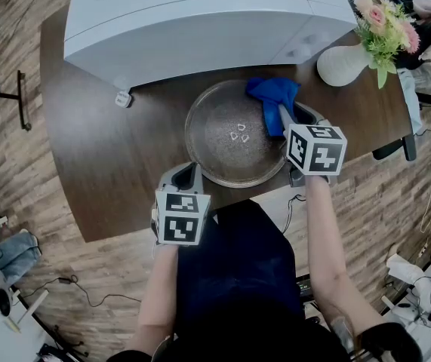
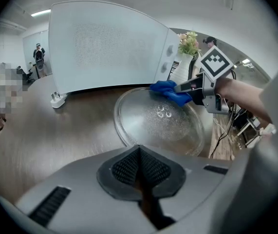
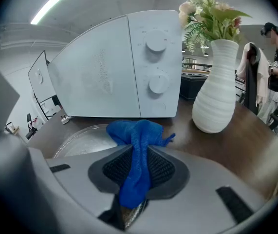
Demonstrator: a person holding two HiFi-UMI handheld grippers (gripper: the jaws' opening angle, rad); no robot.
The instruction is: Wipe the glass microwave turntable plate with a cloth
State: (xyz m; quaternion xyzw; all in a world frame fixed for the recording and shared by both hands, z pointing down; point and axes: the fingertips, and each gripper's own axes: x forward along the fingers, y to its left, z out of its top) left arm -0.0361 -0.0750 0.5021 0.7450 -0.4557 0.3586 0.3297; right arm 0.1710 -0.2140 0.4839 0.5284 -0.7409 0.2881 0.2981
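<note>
— What's on the left side?

— Bare dark table (image 1: 102,172) out there. My left gripper (image 1: 187,173) sits at the near edge, with its tip just beside the near-left rim of the glass plate (image 1: 200,157). I can't tell if it touches. Its jaws are pressed together with nothing between them. Further back, a small white piece (image 1: 123,99) lies on the table by the microwave's corner.

— And the middle?

— The plate lies flat on the table, directly in front of the white microwave (image 1: 200,13). The microwave fills the whole far side, close behind the plate's far rim. Three small raised nubs (image 1: 239,133) show at the plate's centre, which is uncovered.

— And the right?

— My right gripper (image 1: 283,115) reaches in over the plate's right rim, clenched on the blue cloth (image 1: 274,96). A strip of the cloth runs down between the pads. The bunched end rests on the far-right part of the plate, near the microwave's front. Beyond that stands a white ribbed vase (image 1: 343,65) with pink flowers (image 1: 385,25), near the cloth but apart from it.
</note>
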